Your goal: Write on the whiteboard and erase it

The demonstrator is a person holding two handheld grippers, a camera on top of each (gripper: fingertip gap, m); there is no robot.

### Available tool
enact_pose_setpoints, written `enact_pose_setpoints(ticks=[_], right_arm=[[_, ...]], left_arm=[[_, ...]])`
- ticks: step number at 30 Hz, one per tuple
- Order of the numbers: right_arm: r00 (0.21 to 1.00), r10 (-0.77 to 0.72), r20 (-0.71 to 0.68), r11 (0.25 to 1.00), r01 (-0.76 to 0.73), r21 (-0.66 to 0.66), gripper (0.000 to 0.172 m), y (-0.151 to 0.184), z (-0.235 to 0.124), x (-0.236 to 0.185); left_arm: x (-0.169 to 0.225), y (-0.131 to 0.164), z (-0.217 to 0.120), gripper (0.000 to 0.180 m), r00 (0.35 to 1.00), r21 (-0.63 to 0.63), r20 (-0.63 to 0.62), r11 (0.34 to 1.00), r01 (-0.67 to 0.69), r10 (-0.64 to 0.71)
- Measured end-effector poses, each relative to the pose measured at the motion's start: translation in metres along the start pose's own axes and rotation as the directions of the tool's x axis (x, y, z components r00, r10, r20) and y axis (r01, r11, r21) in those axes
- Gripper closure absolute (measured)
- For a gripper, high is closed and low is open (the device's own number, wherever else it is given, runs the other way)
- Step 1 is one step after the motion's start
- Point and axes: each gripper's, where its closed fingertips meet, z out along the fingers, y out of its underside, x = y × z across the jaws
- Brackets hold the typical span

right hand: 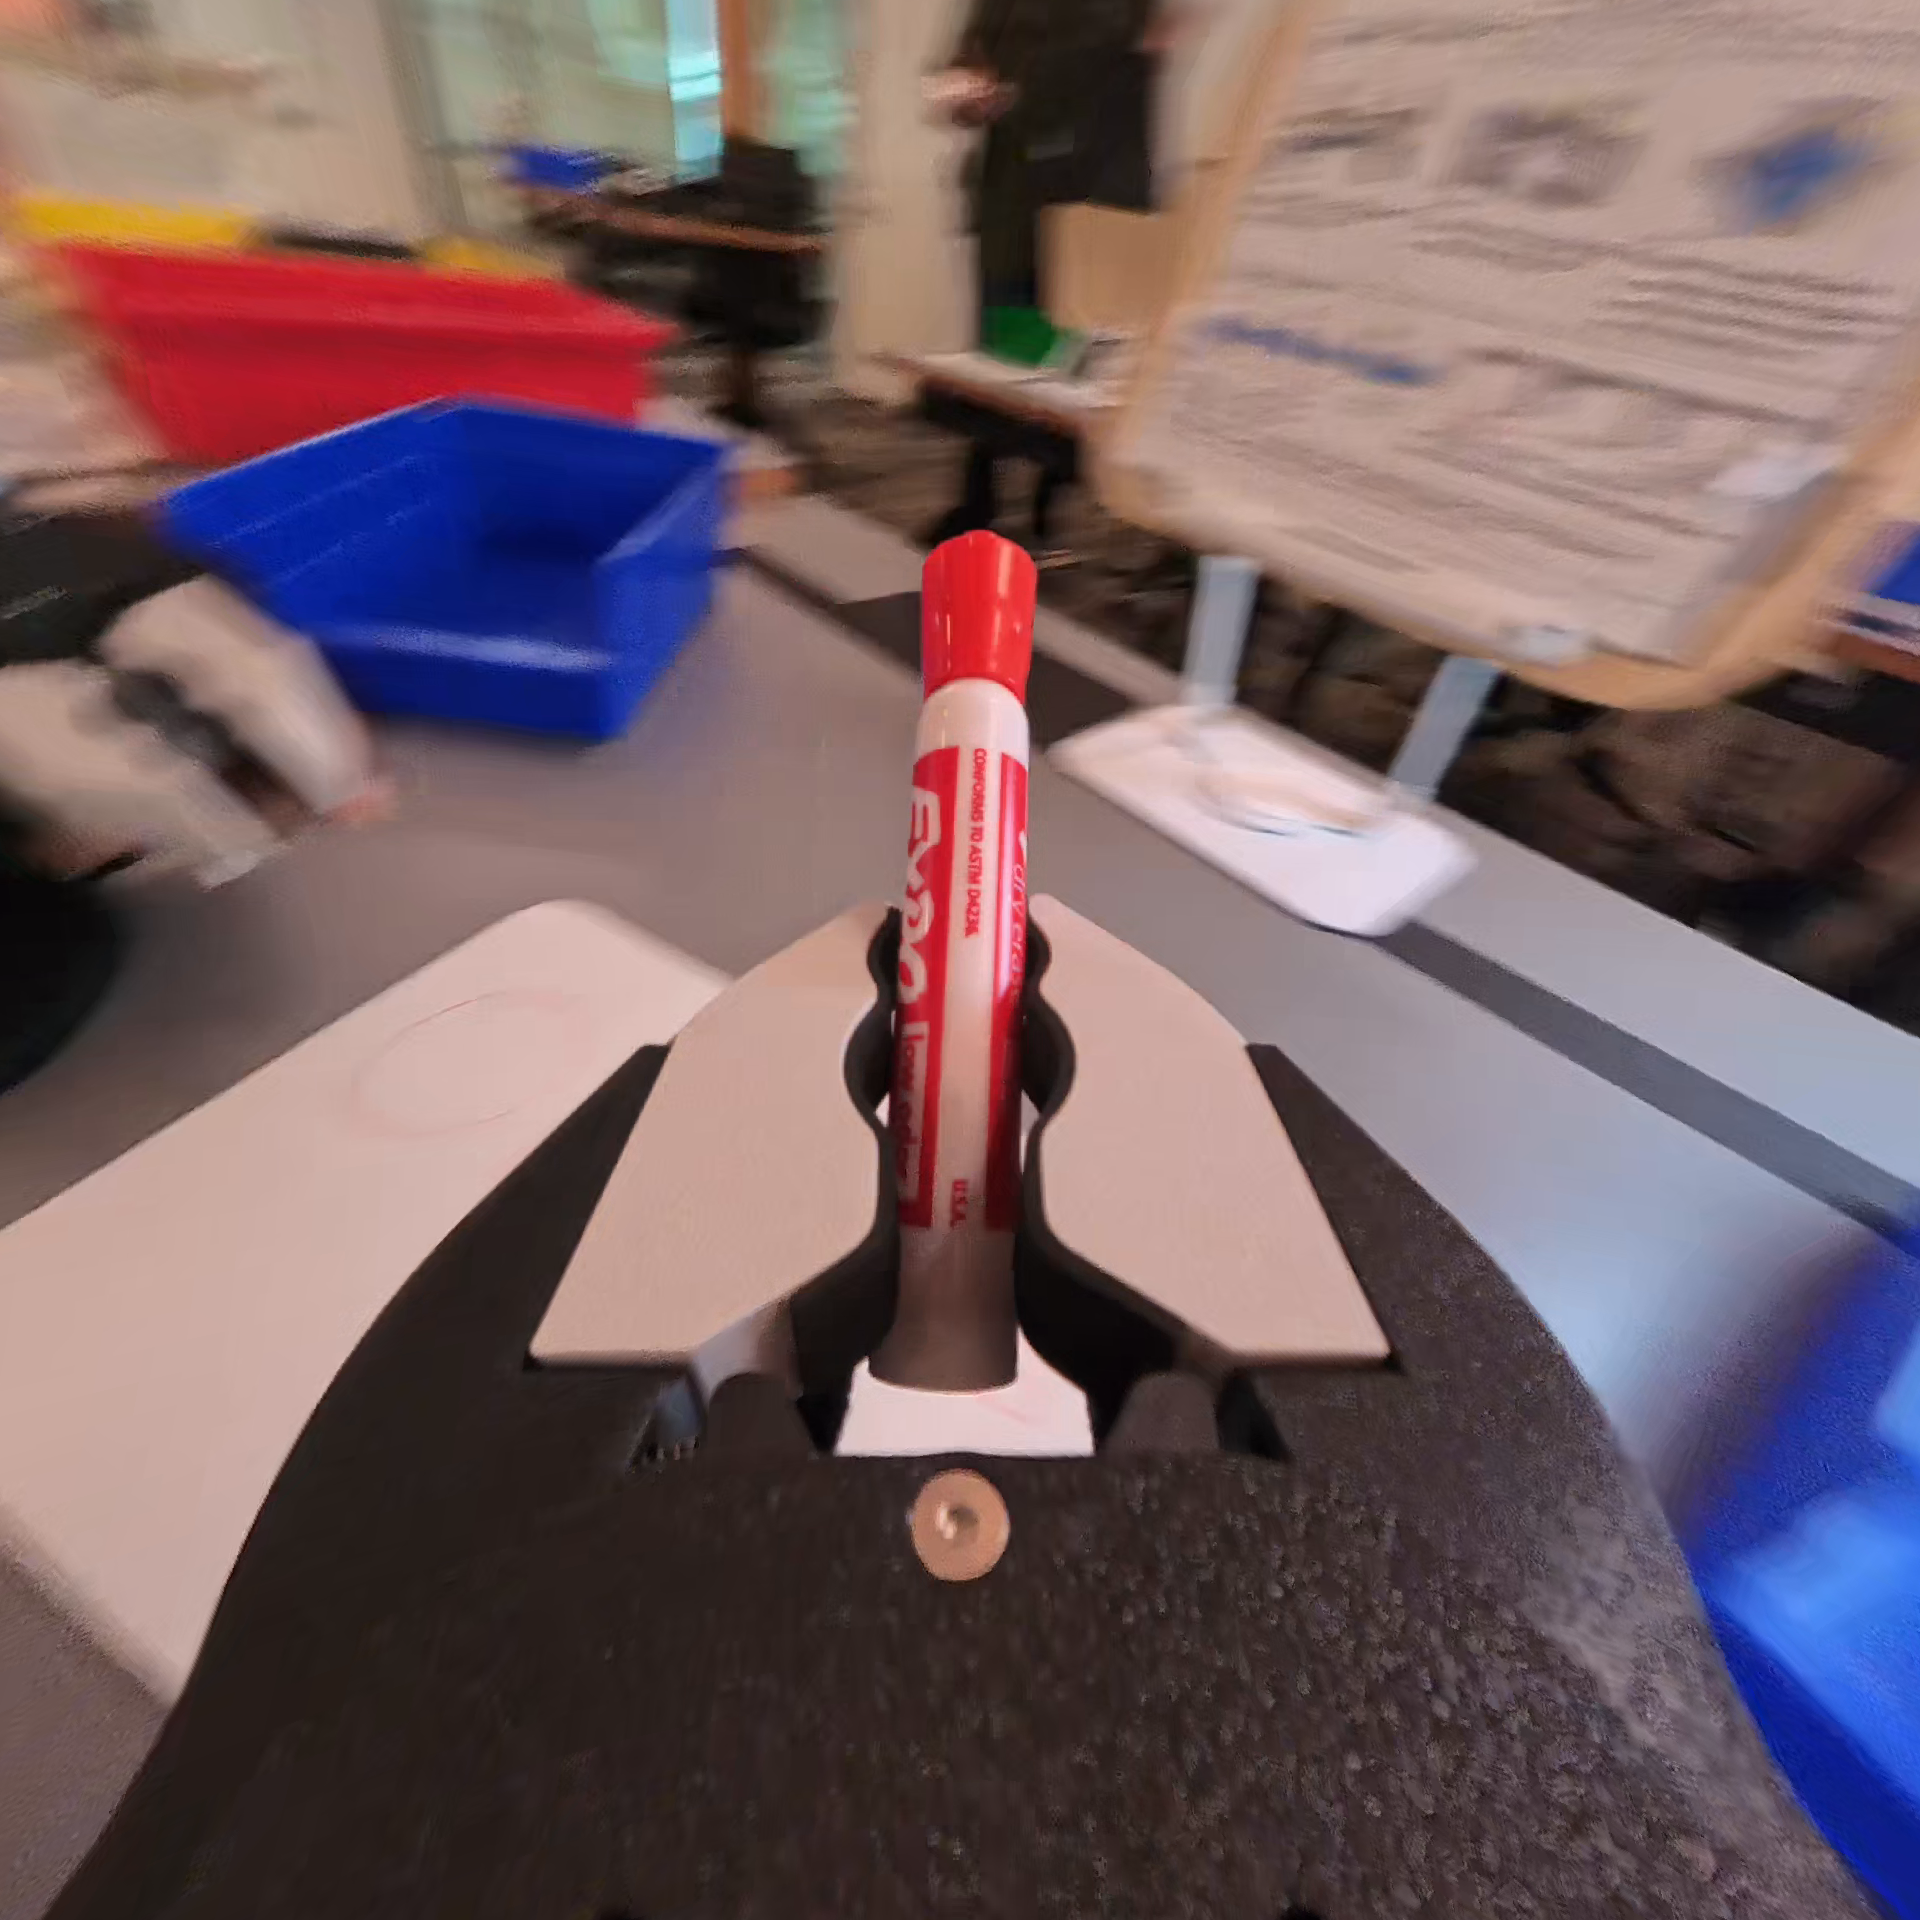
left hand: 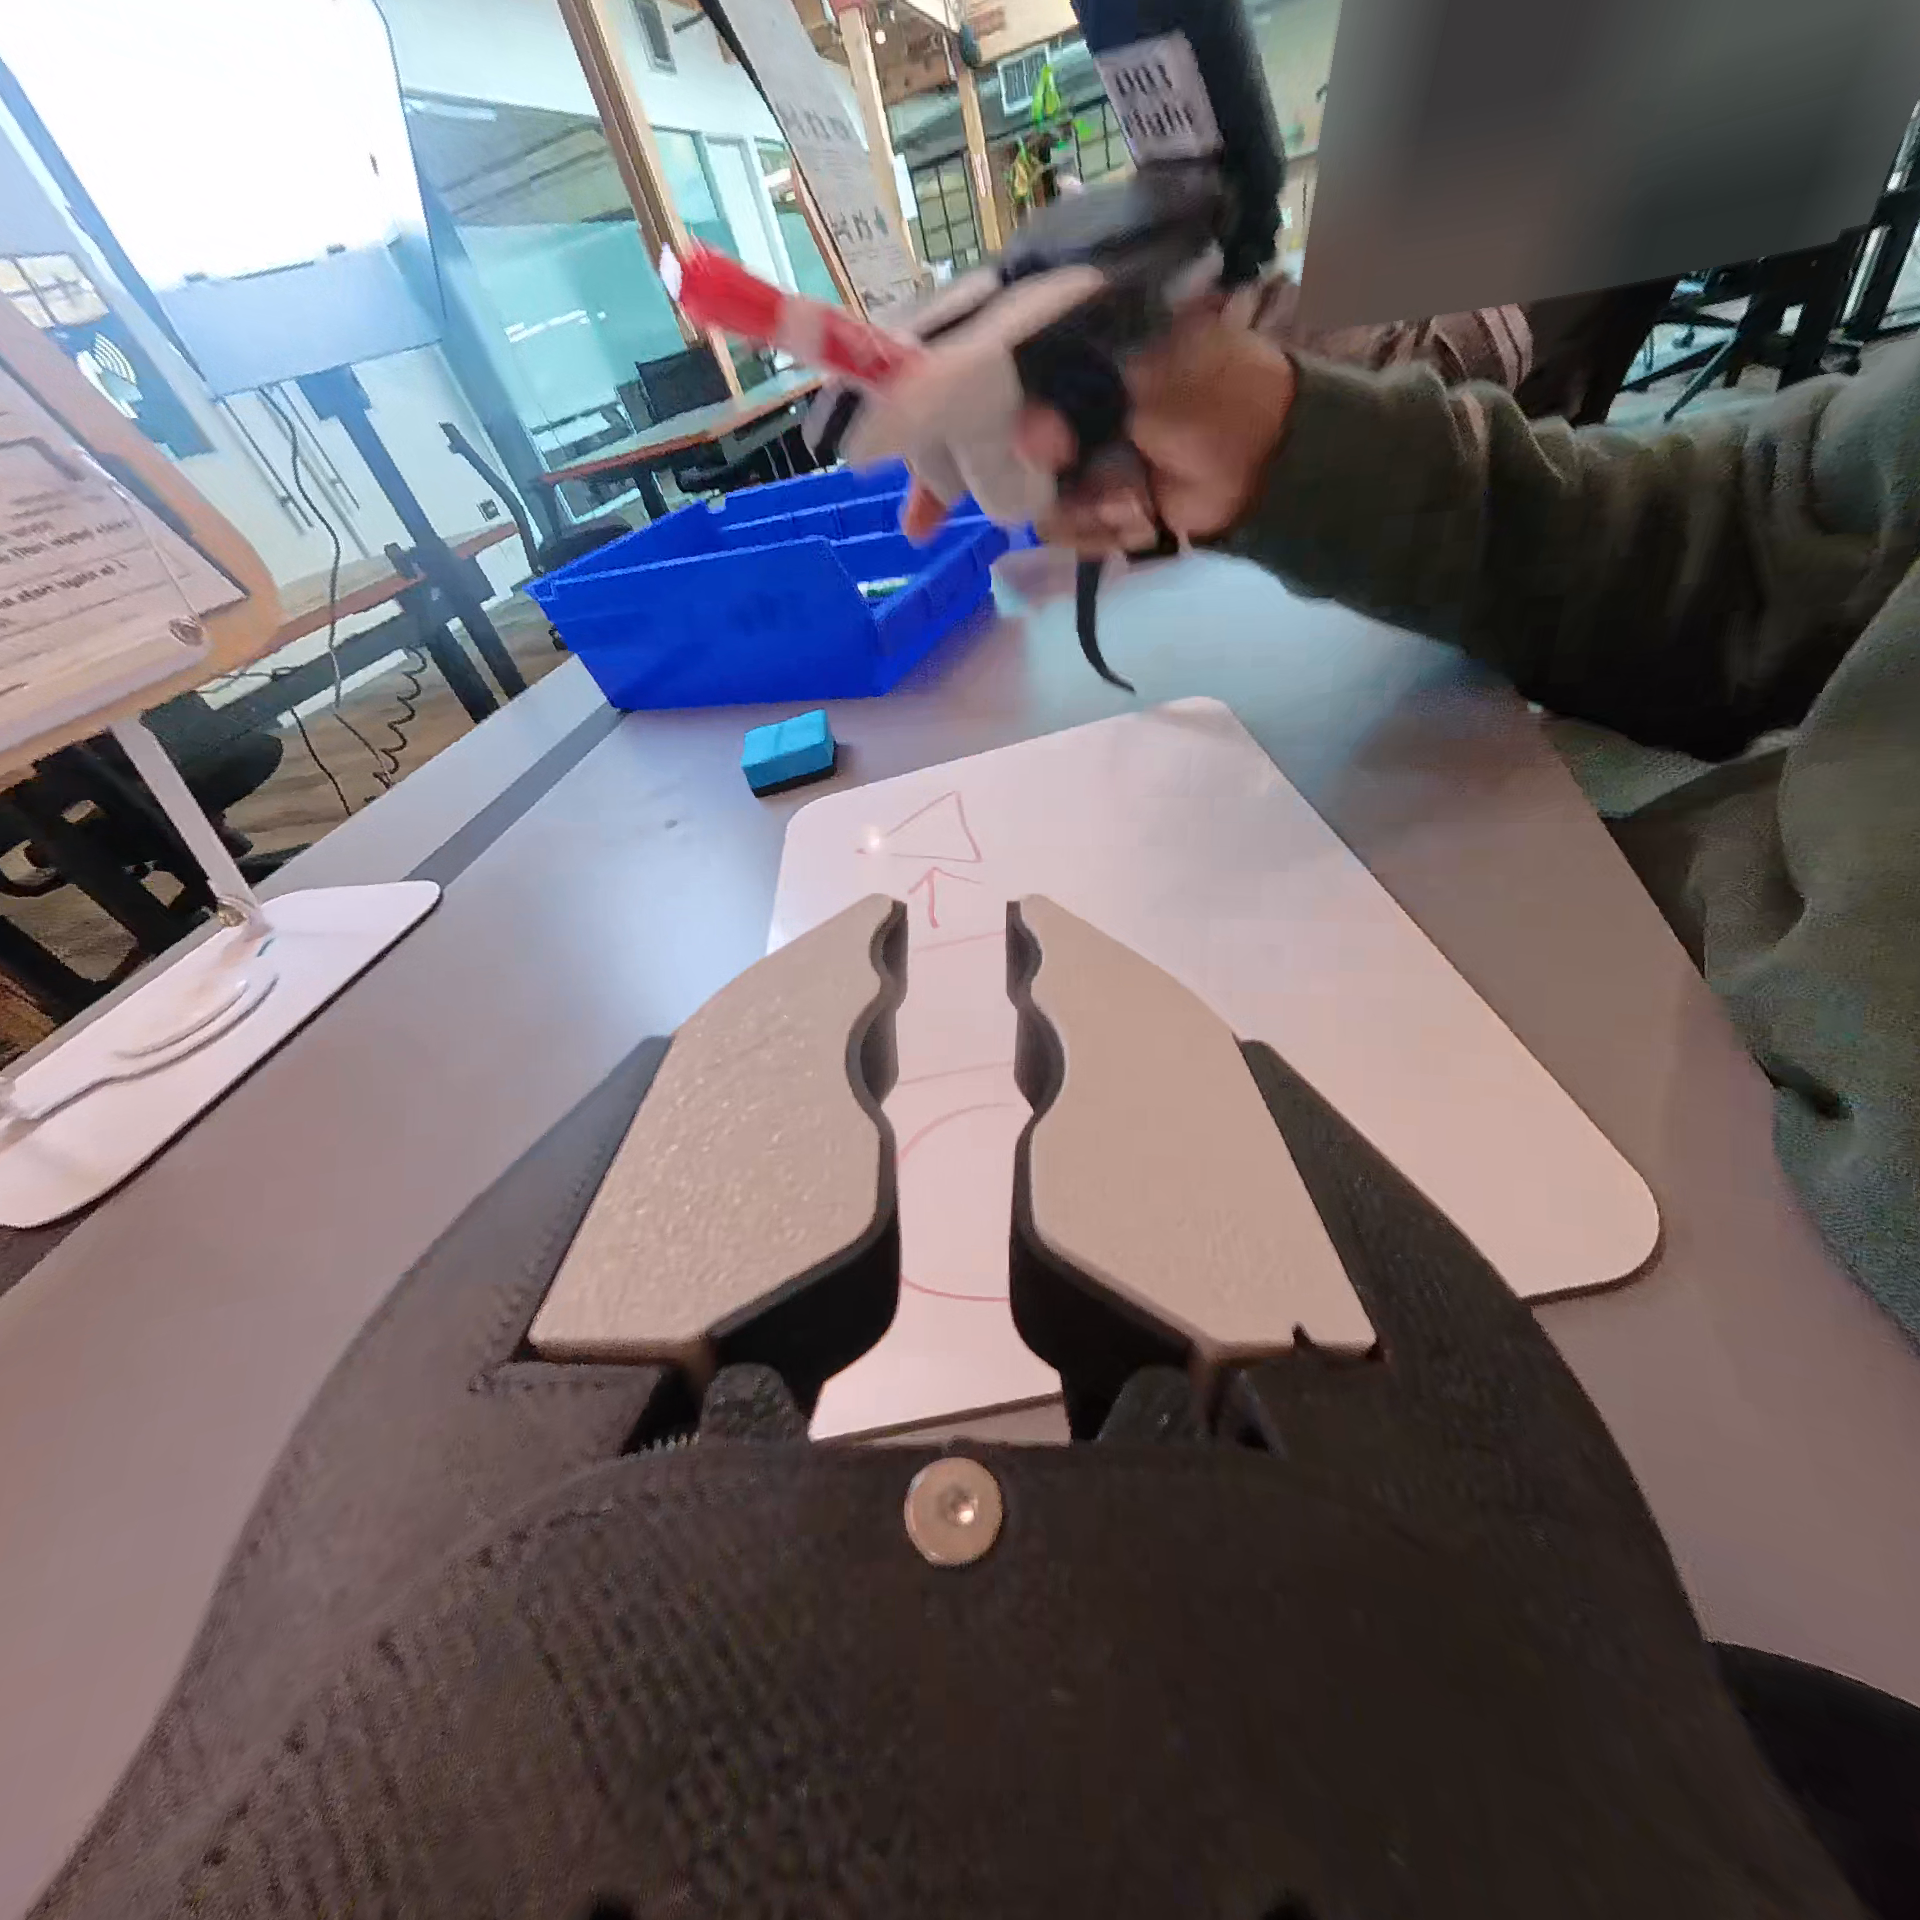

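Note:
In the right wrist view my right gripper point(right hand: 961, 920) is shut on a red and white marker point(right hand: 971, 831); both pads press its barrel and its red cap points forward, away from me. The left wrist view shows that gripper point(left hand: 935, 416) held in the air above the table's far side, marker point(left hand: 790, 317) sticking out to the left. My left gripper point(left hand: 956, 912) hovers over the whiteboard point(left hand: 1247, 987), its fingers a little apart with nothing between them. Red drawings, a triangle, an arrow and a circle, are on the board. A blue eraser point(left hand: 792, 750) lies just beyond the board's far left corner.
A blue bin point(left hand: 748, 613) stands behind the eraser and also shows in the right wrist view point(right hand: 468, 561), with a red bin point(right hand: 343, 343) beyond it. A white sign stand base point(left hand: 208, 1039) sits at the left table edge. A person's sleeve point(left hand: 1558, 499) reaches in from the right. My hands' fingertips stand some 20 cm from each other.

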Motion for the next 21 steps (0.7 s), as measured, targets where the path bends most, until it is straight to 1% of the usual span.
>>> enact_pose_setpoints(ticks=[1, 2, 3, 4, 6, 7, 9, 12, 14, 15, 17, 19, 21], right_arm=[[0.992, 0.034, -0.123, 0.999, -0.034, 0.001, 0.152, -0.002, -0.012, 0.042], [0.963, 0.052, -0.265, 0.998, -0.057, -0.009, 0.152, 0.001, -0.026, 0.087], [0.914, 0.058, -0.401, 0.997, -0.076, -0.029, 0.152, 0.009, -0.041, 0.131], [0.863, 0.057, -0.503, 0.992, -0.107, -0.071, 0.152, 0.022, -0.054, 0.170], [0.768, 0.064, -0.637, 0.970, -0.198, -0.141, 0.152, 0.055, -0.076, 0.233], [0.735, 0.079, -0.674, 0.952, -0.256, -0.168, 0.151, 0.074, -0.084, 0.257], [0.692, 0.122, -0.712, 0.899, -0.381, -0.216, 0.151, 0.111, -0.091, 0.288], [0.665, 0.139, -0.734, 0.826, -0.486, -0.284, 0.151, 0.155, -0.094, 0.306], [0.695, 0.178, -0.696, 0.807, -0.508, -0.301, 0.151, 0.167, -0.086, 0.300], [0.711, 0.201, -0.674, 0.803, -0.514, -0.302, 0.150, 0.168, -0.082, 0.294], [0.746, 0.222, -0.628, 0.821, -0.491, -0.292, 0.147, 0.161, -0.072, 0.284], [0.765, 0.247, -0.595, 0.833, -0.481, -0.273, 0.136, 0.151, -0.065, 0.274], [0.780, 0.253, -0.572, 0.860, -0.452, -0.236, 0.131, 0.139, -0.060, 0.269]], left_arm=[[0.001, 0.003, 0.002, 0.163, 1.000, -0.013, 0.001, 1.000, -0.004, 0.004], [0.002, 0.005, 0.003, 0.164, 1.000, -0.025, 0.000, 1.000, -0.014, 0.014], [0.004, 0.008, 0.005, 0.165, 1.000, -0.039, -0.005, 0.999, -0.022, 0.021], [0.005, 0.011, 0.006, 0.166, 1.000, -0.052, -0.012, 0.998, -0.026, 0.025], [0.006, 0.014, 0.008, 0.167, 1.000, -0.062, -0.017, 0.998, -0.026, 0.025], [0.006, 0.015, 0.008, 0.167, 1.000, -0.068, -0.018, 0.997, -0.022, 0.021], [0.006, 0.018, 0.008, 0.168, 1.000, -0.078, -0.017, 0.997, -0.024, 0.023], [0.004, 0.022, 0.009, 0.169, 1.000, -0.091, -0.017, 0.996, -0.018, 0.017], [0.004, 0.025, 0.009, 0.169, 1.000, -0.096, -0.021, 0.995, -0.008, 0.007], [0.004, 0.026, 0.010, 0.169, 1.000, -0.100, -0.026, 0.995, -0.004, 0.002], [0.005, 0.029, 0.011, 0.169, 0.999, -0.109, -0.034, 0.994, -0.005, 0.001], [0.008, 0.033, 0.012, 0.169, 0.999, -0.123, -0.046, 0.992, -0.019, 0.013], [0.010, 0.036, 0.013, 0.169, 0.998, -0.138, -0.053, 0.990, -0.033, 0.026]])
